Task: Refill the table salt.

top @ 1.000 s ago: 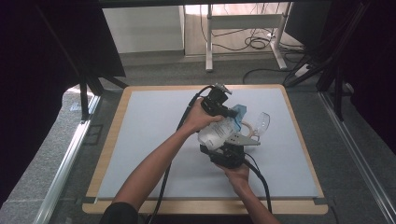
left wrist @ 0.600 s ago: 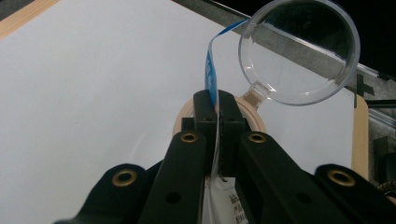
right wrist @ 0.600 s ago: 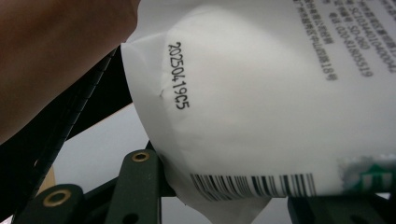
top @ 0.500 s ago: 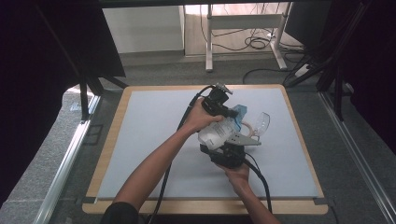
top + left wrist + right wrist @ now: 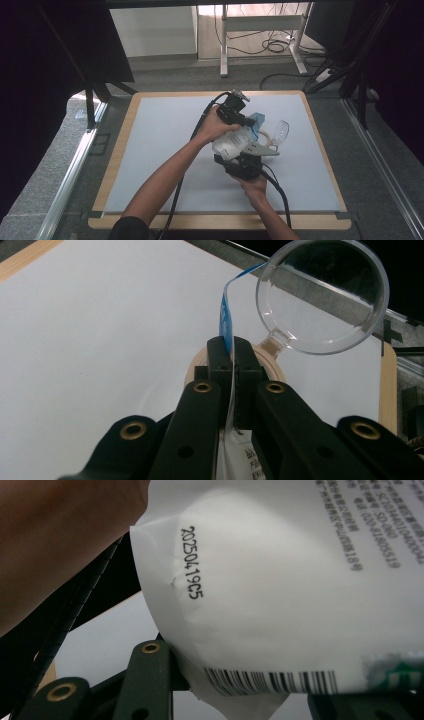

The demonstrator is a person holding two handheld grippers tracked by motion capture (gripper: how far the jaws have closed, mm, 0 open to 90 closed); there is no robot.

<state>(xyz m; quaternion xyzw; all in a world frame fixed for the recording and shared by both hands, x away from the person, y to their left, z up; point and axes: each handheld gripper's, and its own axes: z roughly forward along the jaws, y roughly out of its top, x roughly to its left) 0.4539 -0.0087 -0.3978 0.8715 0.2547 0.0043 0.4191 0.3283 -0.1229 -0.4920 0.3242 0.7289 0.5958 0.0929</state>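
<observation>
Above mid-counter [image 5: 150, 150], the left claw [image 5: 232, 352] is pinching the white pouch's [image 5: 232, 142] blue edge [image 5: 225, 315], seen closely in its own view beside a clear glass [image 5: 322, 295]; the right claw [image 5: 242, 167] is gripping the pouch's base, barcode [image 5: 270, 680] showing.

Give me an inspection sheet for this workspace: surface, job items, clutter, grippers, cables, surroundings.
Surface: white mat on a wood-edged table, bare apart from the work at centre right.
Job's things: white printed pouch with barcode and date code, held above the mat; its blue edge is pinched. A clear plastic goblet lies on its side beside a roll of tape.
Clutter: nothing seen.
Grippers: left gripper shut on the pouch's blue edge; right gripper shut on the pouch's body from below.
Cables: one black cable trails from each gripper toward the person.
Surroundings: grey floor, desk legs and loose floor cables behind.
</observation>
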